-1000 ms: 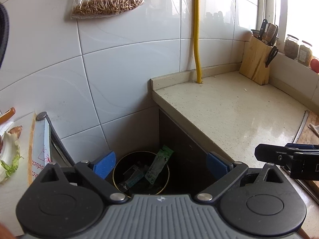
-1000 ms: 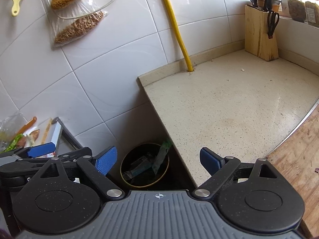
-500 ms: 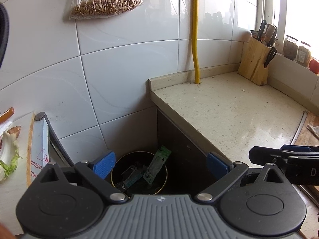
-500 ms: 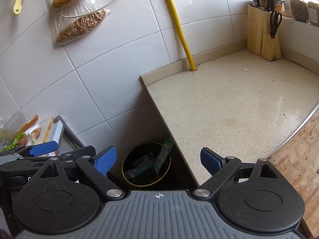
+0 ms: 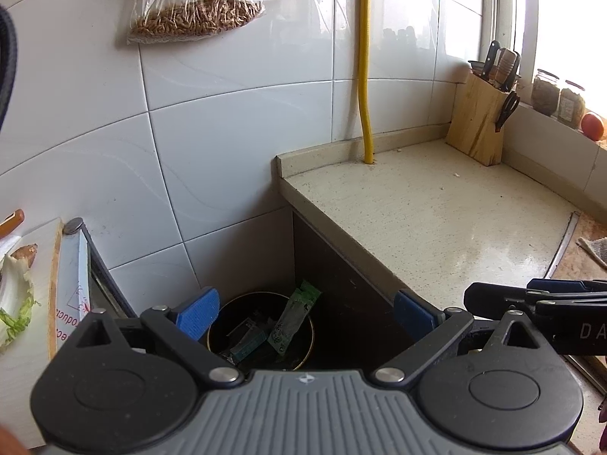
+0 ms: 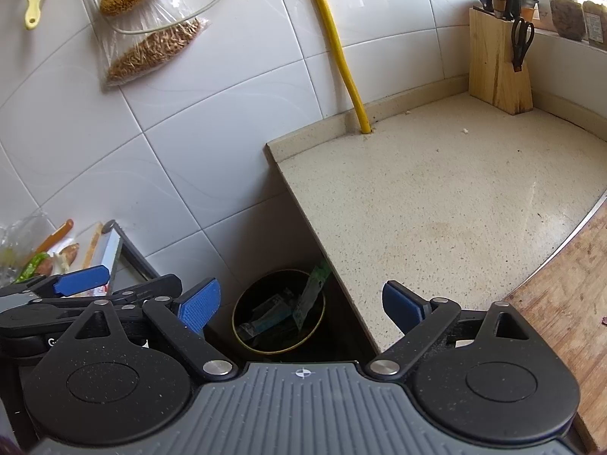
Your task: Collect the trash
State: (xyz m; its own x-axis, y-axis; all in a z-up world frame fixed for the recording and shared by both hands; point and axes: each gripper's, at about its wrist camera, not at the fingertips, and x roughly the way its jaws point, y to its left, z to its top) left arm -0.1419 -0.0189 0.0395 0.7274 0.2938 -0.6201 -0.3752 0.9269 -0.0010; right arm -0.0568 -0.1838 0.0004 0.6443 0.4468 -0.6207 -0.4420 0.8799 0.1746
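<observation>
Both grippers, left gripper [image 5: 303, 313] and right gripper [image 6: 301, 303], hang wide open and empty above the bin [image 5: 261, 330] (wrappers [image 5: 292, 316] already inside), so the countertop [image 6: 436, 197] looks cleared.

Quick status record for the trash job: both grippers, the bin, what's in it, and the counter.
left gripper: open, holding nothing, above the bin
right gripper: open, holding nothing, beside the left one
trash bin: round, dark, on the floor between tiled wall and counter end
bin contents: green wrapper leaning on the rim, other packaging below
countertop: no trash visible, only small crumbs
knife block: far corner
</observation>
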